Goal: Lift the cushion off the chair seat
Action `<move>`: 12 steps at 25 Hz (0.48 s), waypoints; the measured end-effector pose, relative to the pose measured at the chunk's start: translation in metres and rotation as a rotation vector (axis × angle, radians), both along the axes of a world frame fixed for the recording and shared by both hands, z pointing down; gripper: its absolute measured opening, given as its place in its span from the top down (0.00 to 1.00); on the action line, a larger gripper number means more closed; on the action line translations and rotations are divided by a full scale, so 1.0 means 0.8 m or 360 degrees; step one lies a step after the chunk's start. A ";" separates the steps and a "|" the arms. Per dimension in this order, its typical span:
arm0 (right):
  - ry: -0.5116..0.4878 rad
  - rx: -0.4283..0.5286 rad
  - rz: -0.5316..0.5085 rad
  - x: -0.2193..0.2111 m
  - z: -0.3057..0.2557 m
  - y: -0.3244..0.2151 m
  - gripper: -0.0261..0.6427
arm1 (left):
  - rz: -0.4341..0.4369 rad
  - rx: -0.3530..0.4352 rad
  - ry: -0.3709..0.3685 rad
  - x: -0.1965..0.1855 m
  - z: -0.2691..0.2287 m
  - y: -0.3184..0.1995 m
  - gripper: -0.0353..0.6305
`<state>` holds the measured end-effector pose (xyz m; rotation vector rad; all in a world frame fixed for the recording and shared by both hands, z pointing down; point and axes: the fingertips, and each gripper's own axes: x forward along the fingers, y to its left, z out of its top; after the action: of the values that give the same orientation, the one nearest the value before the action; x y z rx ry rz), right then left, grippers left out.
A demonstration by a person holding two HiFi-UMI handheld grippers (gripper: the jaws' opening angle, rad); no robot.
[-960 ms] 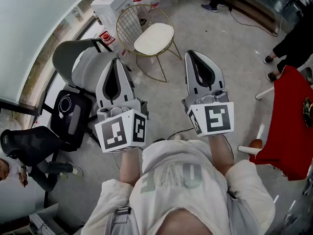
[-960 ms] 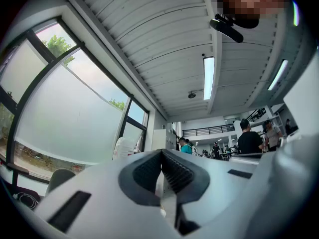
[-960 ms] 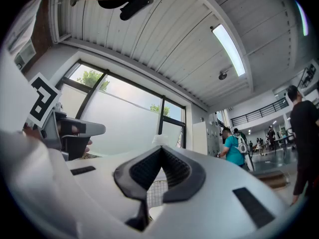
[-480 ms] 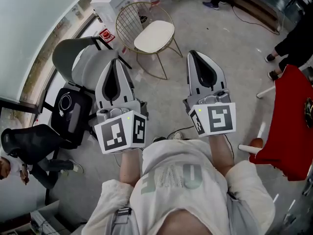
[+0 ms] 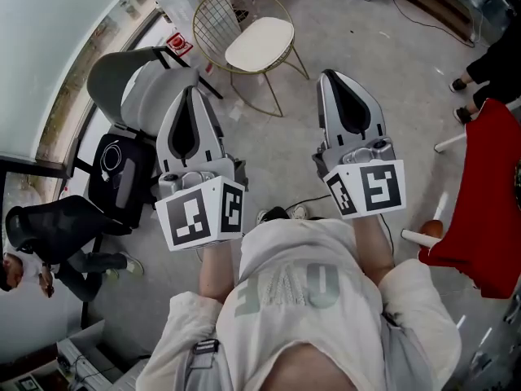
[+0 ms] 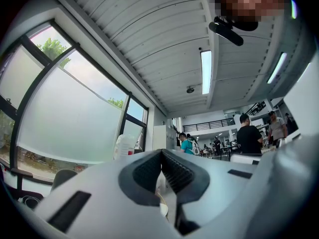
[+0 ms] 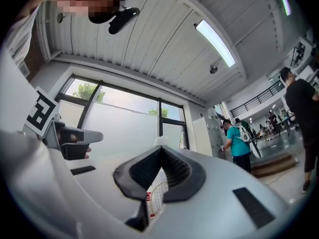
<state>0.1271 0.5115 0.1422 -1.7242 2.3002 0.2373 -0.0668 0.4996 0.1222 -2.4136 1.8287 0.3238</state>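
Nearest, the left gripper (image 5: pixel 193 96) and the right gripper (image 5: pixel 329 78) are held side by side, each with its jaws closed tip to tip on nothing. Farther off, between the two, the white cushion (image 5: pixel 259 43) lies on the seat of the gold wire chair (image 5: pixel 213 10), well apart from both

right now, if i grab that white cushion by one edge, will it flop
Likely light and soft: the cushion looks thin and padded, so it may sag from one edge. No ties show, so it should lift free; the slim-legged wire chair might shift.
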 end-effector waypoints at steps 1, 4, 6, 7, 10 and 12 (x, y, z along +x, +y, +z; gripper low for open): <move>-0.0002 -0.0012 -0.0005 0.000 0.003 -0.002 0.94 | -0.0008 -0.0007 -0.0003 -0.002 0.001 -0.002 0.93; 0.0007 -0.0041 -0.0026 0.001 0.011 -0.007 0.94 | -0.0038 -0.0024 -0.0010 -0.007 0.003 -0.006 0.93; 0.0006 -0.0055 -0.0034 0.004 0.015 -0.012 0.94 | -0.0055 -0.0025 -0.0014 -0.008 0.004 -0.011 0.93; 0.0003 -0.0060 -0.0038 0.005 0.018 -0.015 0.94 | -0.0062 -0.0027 -0.0014 -0.008 0.005 -0.014 0.93; 0.0011 -0.0082 -0.0054 0.005 0.027 -0.028 0.94 | -0.0078 -0.0050 -0.0013 -0.009 0.013 -0.029 0.93; 0.0026 -0.0097 -0.0067 0.004 0.033 -0.039 0.94 | -0.0086 -0.0065 -0.0014 -0.010 0.019 -0.041 0.93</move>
<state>0.1302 0.4803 0.1682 -1.7062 2.3761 0.1754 -0.0750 0.4668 0.1371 -2.3828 1.9115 0.2731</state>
